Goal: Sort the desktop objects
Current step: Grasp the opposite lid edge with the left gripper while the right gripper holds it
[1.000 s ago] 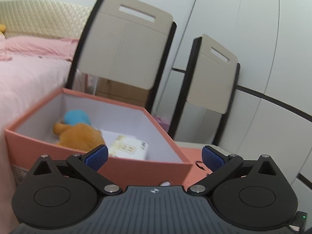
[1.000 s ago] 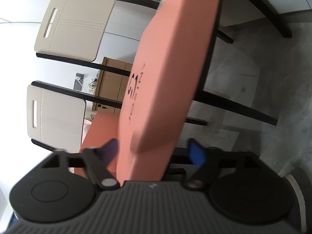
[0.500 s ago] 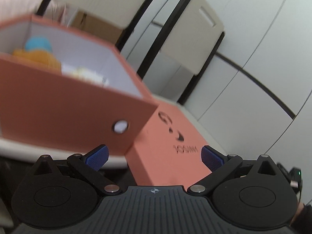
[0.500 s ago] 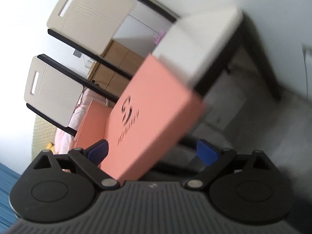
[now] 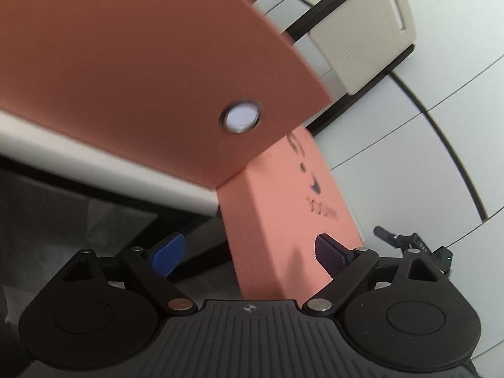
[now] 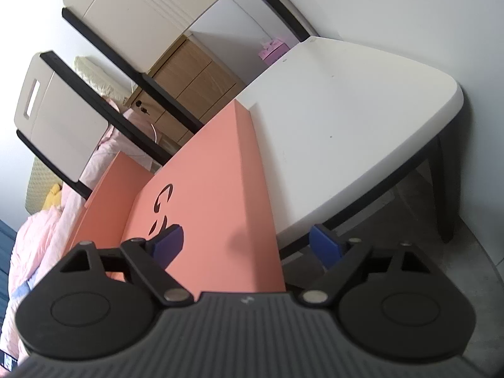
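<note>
A salmon-pink box lid (image 6: 204,208) now lies at the near edge of the white desk (image 6: 346,119), beside the open pink box (image 5: 126,63); a second ago the right gripper (image 6: 245,244) held it upright in the air. Both the right gripper and the left gripper (image 5: 249,255) straddle the lid with fingers (image 5: 327,253) spread, gripping nothing. The lid seems only parked there, so closing the box likely remains.

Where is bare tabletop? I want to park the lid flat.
Free: the white table right of the salmon lid, out to its rounded corner and far edge. Crowded: the left side, where the lid abuts the open salmon box.
</note>
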Demonstrator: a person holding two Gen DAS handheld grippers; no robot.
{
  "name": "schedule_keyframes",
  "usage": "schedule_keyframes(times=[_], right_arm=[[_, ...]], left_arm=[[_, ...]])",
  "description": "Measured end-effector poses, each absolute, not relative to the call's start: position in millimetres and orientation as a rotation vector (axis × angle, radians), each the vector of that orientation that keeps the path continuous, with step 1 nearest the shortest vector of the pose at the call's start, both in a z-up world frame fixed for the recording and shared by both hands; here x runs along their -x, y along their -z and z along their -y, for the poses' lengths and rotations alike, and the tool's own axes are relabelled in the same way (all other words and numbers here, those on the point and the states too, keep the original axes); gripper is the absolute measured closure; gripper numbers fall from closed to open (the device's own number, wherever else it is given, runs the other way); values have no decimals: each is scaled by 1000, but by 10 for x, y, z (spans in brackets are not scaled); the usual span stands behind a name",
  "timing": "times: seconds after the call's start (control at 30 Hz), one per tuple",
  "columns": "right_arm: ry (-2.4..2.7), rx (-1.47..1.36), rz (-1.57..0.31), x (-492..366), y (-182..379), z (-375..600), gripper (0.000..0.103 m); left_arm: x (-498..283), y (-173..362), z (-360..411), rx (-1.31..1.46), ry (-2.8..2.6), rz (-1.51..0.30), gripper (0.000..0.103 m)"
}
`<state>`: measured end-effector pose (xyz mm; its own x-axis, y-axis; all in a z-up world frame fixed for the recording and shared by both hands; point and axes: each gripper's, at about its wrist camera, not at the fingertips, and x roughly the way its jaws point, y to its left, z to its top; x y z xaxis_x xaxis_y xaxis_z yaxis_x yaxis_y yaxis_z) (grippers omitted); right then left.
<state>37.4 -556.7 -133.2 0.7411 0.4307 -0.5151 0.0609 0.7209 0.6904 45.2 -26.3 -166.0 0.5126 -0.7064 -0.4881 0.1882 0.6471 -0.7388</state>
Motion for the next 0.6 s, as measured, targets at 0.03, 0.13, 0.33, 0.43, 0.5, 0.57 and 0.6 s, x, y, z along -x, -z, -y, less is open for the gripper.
schedule_keyframes(times=[0.03, 0.13, 0.33, 0.43, 0.5, 0.57, 0.6], right_arm=[[-230, -763, -716, -370, 1350, 5574, 18], [-244, -786, -704, -364, 1371, 5567, 18], [-257, -787, -689, -369, 1348, 5522, 18], [-251, -783, -686, -359, 1339, 5515, 18], [-248, -784, -684, -345, 1337, 5516, 18], [-252, -790, -683, -325, 1342, 5520, 18], [-259, -795, -684, -315, 1351, 5524, 18]], left_arm=[[-463, 1698, 282, 700, 603, -890, 13], [-481, 1773, 335, 762, 644, -914, 14], [-504, 1857, 384, 807, 658, -936, 40], [-480, 1865, 334, 835, 655, -936, 43], [-460, 1871, 290, 855, 653, -940, 45], [-468, 1863, 244, 873, 649, -943, 47], [-449, 1862, 220, 880, 648, -944, 48]])
